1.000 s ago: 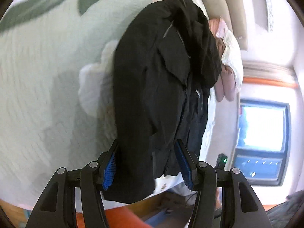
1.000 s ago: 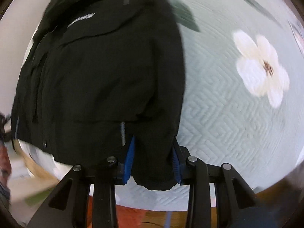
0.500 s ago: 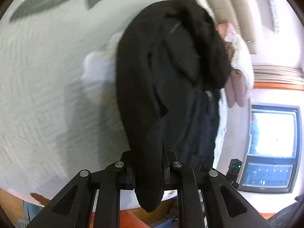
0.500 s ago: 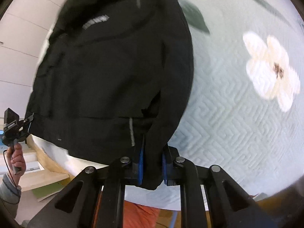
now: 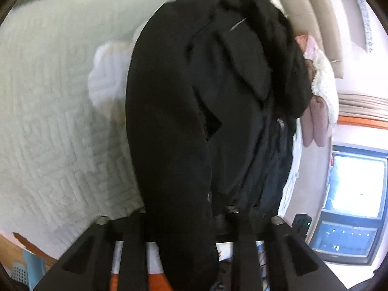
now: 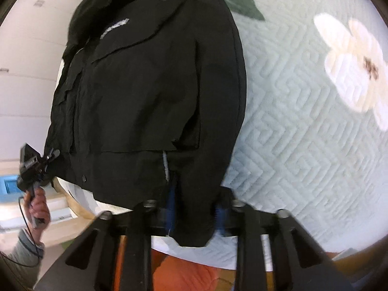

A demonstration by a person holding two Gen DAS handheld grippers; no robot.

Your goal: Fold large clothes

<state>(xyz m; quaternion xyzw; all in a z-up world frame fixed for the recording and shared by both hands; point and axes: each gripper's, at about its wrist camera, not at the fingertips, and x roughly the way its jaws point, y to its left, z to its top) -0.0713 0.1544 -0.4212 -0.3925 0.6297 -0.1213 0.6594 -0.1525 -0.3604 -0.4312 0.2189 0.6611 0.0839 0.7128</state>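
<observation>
Left wrist view: the left gripper (image 5: 186,220), whose jaws stood wide on either side of the hem a second ago, is now clamped on a thick fold at the bottom edge of the black jacket (image 5: 194,111); the cloth hides the pads. The jacket lies lengthwise on the pale green quilted bedspread (image 5: 55,126), collar toward the far end, with a pink and cream pile (image 5: 320,97) beyond it and a lit screen (image 5: 354,186) to the right.

Right wrist view: the right gripper (image 6: 194,214) has likewise closed from a half-open stance and now pinches the other corner of the jacket (image 6: 150,92) hem between its blue pads (image 6: 171,203). A white flower print (image 6: 356,65) shows on the bedspread (image 6: 303,157).

With both hem corners now gripped, the bottom edge looks ready to be lifted and carried toward the collar for a fold.
</observation>
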